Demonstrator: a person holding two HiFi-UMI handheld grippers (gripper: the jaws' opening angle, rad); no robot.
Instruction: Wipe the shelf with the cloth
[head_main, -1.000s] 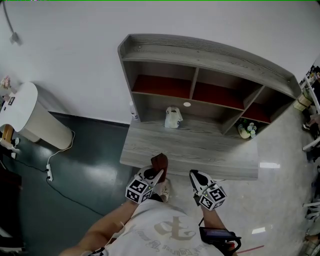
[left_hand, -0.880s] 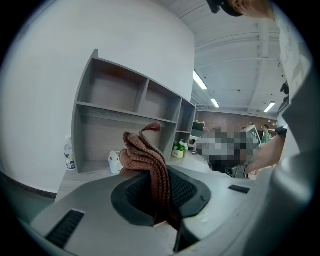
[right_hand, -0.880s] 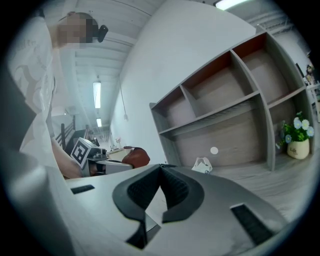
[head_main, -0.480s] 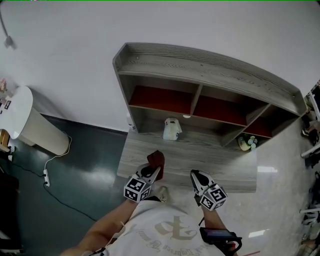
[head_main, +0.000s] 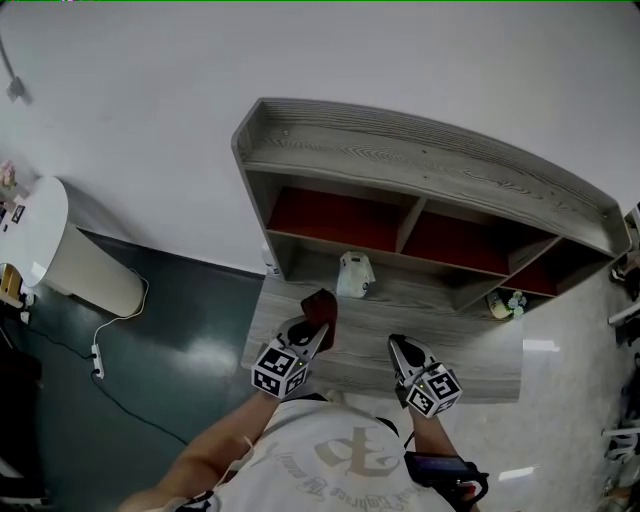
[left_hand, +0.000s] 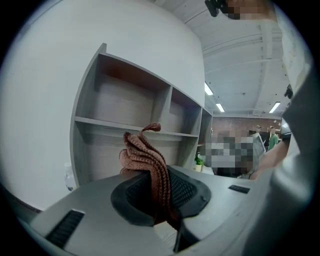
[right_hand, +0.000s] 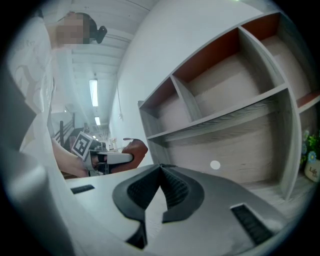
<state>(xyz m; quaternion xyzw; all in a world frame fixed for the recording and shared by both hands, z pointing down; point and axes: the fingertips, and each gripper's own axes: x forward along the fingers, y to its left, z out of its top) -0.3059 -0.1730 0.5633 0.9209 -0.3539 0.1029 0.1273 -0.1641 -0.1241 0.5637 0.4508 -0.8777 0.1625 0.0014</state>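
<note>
Rust-brown knitted cloth (head_main: 320, 306), pinched by left gripper (head_main: 313, 334) over grey wooden shelf (head_main: 430, 165), should probably be lowered next; right gripper (head_main: 398, 347) is held closed, empty.

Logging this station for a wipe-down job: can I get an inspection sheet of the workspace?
Surface: shelf, grey wood, bare in front.
Job's things: cloth, pinched in left tool, over the shelf's left front.
Clutter: white container by the back panel; plant in the right nook.
Tools: left tool shut on cloth; right tool shut, empty.
Cables: white cable on the floor, left.
Surroundings: white bin, white wall, dark floor.
</note>
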